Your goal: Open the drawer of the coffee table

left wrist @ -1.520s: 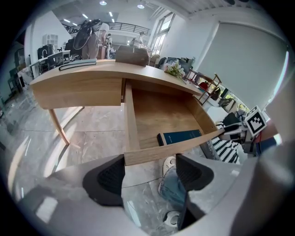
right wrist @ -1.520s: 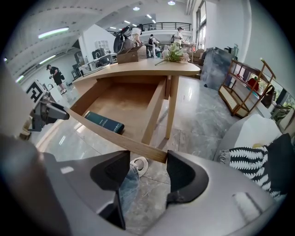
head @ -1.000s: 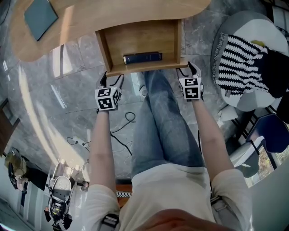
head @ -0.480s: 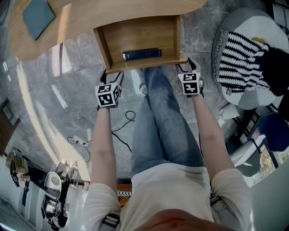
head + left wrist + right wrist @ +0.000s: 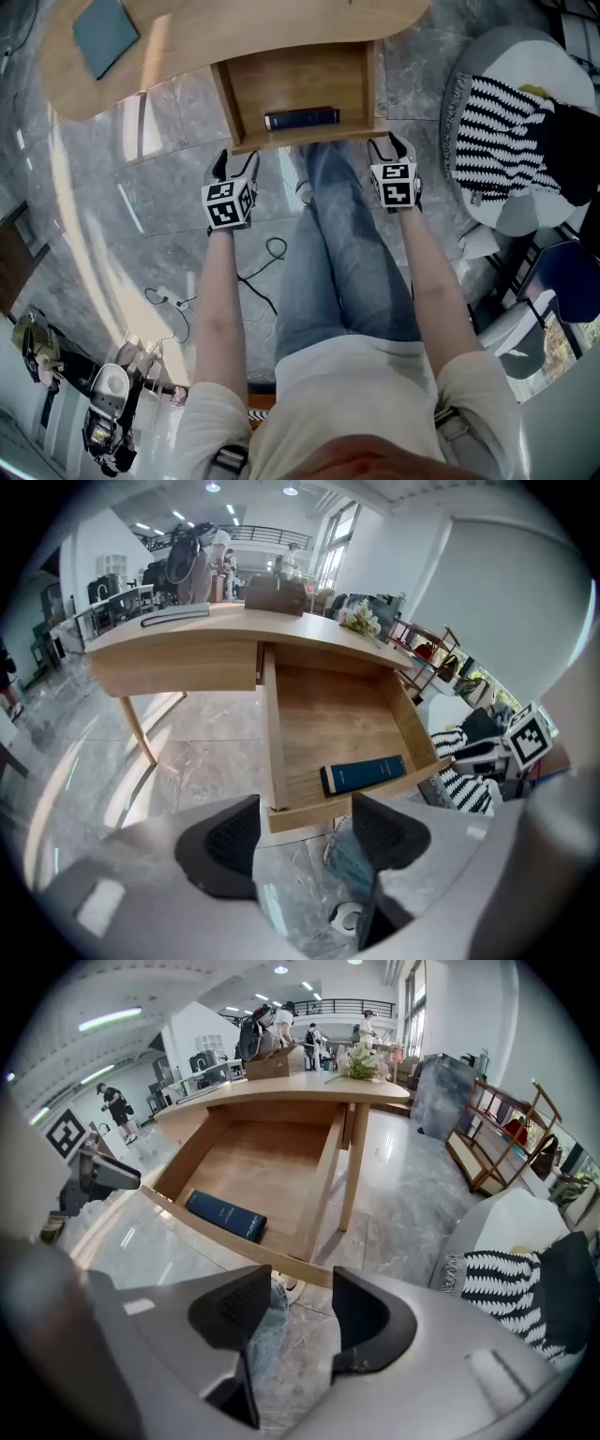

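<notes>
The drawer [image 5: 295, 84] stands open under the surface [image 5: 234, 28] at twelve o'clock, a blue book [image 5: 302, 118] inside, with the left gripper [image 5: 236, 162] at its seven and the right gripper [image 5: 389, 144] at its four, both jaws wide, empty, having just closed a little.

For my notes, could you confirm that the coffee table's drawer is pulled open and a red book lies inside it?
Only the colour is wrong: the head view shows the book is dark blue. The drawer is pulled open with it inside.
</notes>
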The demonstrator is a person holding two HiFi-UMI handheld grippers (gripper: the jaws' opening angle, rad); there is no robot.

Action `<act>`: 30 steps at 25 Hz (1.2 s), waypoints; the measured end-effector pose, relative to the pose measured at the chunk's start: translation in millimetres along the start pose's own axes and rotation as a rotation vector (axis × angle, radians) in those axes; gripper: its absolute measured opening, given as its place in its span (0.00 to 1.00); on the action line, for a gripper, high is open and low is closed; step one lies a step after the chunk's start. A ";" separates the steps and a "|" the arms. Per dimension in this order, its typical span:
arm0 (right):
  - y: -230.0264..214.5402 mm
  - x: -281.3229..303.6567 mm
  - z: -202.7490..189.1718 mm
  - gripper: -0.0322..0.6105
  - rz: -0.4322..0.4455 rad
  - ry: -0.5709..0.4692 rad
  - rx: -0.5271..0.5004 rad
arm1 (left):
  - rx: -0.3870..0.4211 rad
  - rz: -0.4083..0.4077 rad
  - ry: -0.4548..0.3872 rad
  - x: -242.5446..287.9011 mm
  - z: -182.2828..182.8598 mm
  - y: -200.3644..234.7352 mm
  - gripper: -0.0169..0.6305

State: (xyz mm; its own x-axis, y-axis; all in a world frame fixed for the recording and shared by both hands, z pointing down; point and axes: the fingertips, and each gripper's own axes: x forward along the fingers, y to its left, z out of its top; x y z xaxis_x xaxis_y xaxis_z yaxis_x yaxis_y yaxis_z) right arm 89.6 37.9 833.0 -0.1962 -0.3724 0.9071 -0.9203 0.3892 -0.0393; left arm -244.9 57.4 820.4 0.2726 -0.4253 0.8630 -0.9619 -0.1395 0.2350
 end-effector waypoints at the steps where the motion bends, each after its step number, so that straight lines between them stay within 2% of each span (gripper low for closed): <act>1: 2.1 -5.7 4.3 0.37 0.001 -0.018 -0.001 | -0.005 0.006 -0.014 -5.5 4.6 -1.8 0.49; 4: 6.7 -24.6 20.3 0.28 -0.007 -0.079 0.010 | -0.016 0.025 -0.064 -21.6 19.1 -7.4 0.43; 6: 11.2 -39.0 32.8 0.20 -0.001 -0.120 0.020 | -0.034 0.044 -0.099 -33.1 28.4 -10.1 0.32; 8: 18.0 -55.2 46.1 0.18 0.029 -0.160 0.031 | -0.065 0.058 -0.138 -46.0 37.8 -14.3 0.18; 10: 24.0 -75.6 58.3 0.09 0.052 -0.207 0.032 | -0.093 0.067 -0.174 -60.8 45.6 -22.1 0.12; 12: 30.0 -99.0 69.3 0.05 0.063 -0.254 0.022 | -0.114 0.069 -0.209 -78.7 52.1 -32.7 0.03; 16: 44.6 -145.7 90.1 0.05 0.093 -0.334 -0.002 | -0.136 0.070 -0.261 -117.6 62.2 -54.8 0.02; 20: 65.1 -192.5 104.7 0.05 0.147 -0.381 -0.019 | -0.155 0.069 -0.268 -156.4 65.7 -75.0 0.02; 26: 91.9 -262.0 127.5 0.05 0.216 -0.474 -0.020 | -0.120 0.060 -0.305 -219.4 82.4 -108.0 0.02; 30: 107.6 -304.2 135.7 0.05 0.257 -0.511 -0.036 | -0.160 0.062 -0.342 -264.1 91.2 -126.3 0.02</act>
State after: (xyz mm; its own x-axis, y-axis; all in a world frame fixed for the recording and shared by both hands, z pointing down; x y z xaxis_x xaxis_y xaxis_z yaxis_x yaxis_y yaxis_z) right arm 4.4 78.8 496.0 -0.5590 -0.6188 0.5518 -0.8112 0.5459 -0.2096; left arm -193.5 105.8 522.1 0.1793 -0.7060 0.6852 -0.9604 0.0255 0.2776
